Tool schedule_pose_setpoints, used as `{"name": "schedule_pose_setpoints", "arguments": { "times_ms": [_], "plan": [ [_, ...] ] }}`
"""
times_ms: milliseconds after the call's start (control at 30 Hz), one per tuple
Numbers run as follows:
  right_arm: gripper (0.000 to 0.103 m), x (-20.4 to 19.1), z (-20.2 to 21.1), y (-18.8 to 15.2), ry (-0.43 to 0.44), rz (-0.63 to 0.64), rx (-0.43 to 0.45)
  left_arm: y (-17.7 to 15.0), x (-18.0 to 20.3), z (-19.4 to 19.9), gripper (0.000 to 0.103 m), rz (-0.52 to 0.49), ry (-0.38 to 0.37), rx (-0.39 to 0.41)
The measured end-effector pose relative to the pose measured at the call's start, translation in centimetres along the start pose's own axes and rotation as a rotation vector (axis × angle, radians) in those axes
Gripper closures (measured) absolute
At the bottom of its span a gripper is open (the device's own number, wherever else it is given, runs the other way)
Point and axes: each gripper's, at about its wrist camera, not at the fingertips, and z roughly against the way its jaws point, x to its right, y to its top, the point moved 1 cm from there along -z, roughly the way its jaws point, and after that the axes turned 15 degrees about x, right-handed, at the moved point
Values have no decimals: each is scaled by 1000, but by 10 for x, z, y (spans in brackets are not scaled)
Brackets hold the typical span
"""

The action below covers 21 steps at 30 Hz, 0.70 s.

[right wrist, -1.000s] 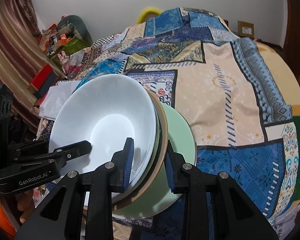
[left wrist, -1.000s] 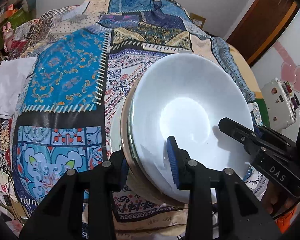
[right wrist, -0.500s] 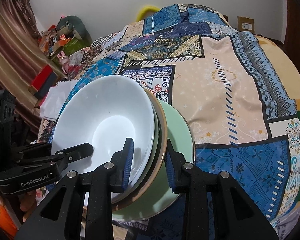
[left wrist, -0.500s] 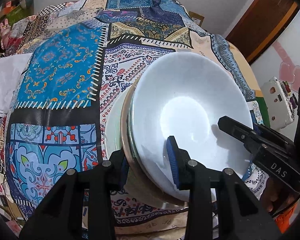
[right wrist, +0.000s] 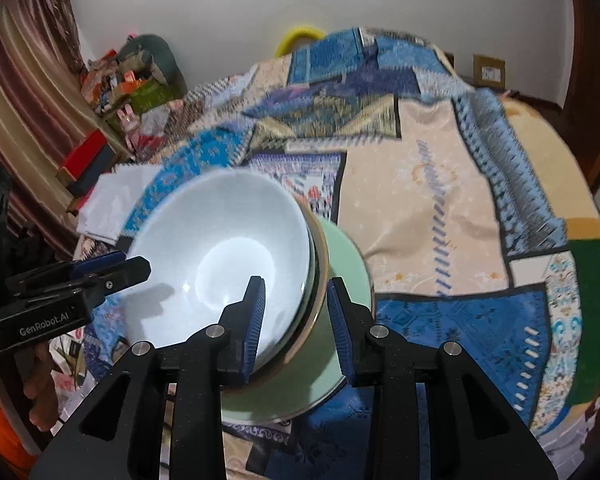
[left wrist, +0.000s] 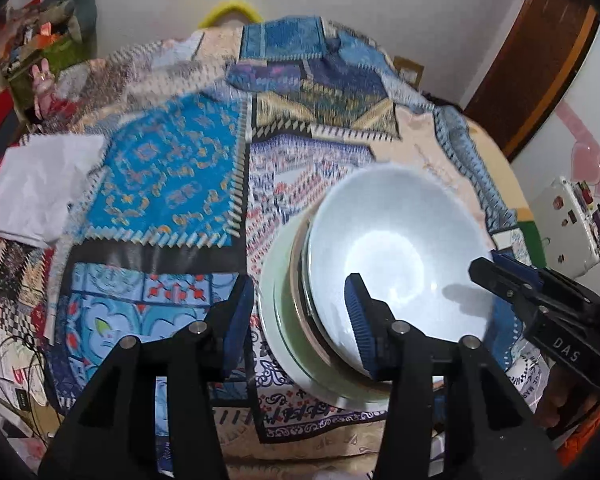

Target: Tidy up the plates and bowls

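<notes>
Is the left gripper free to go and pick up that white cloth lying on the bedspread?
Probably not now. The left gripper straddles the rim of the stacked white bowl and green plate, sharing them with the right gripper. The white cloth lies uncovered, well off to the side.

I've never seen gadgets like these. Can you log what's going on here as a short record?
setting: patchwork bedspread, white cloth at its far left
stack: white bowl on top, brown-rimmed dish under it, green plate at the bottom
left gripper: straddles the stack's rim; a slim gap shows by its outer finger, so the grip is unclear
right gripper: clamps the opposite rim, one finger inside the bowl
blur: the bedspread is smeared, the stack is sharp
</notes>
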Motion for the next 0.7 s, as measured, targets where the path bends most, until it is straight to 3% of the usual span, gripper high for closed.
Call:
{"name": "schedule_pose_setpoints", "arguments": {
  "times_ms": [267, 433, 567, 700],
  "plan": [
    [73, -21, 65, 37, 39, 62, 198, 30, 15, 79, 46, -61, 17, 242],
    [65, -36, 101, 51, 70, 95, 315, 44, 22, 130, 40, -59, 0, 385],
    [64, -46, 125, 57, 93, 119, 382, 50, 28, 165, 30, -72, 0, 489],
    [49, -54, 144, 60, 104, 137, 452, 51, 36, 194, 13, -91, 15, 587]
  ]
}}
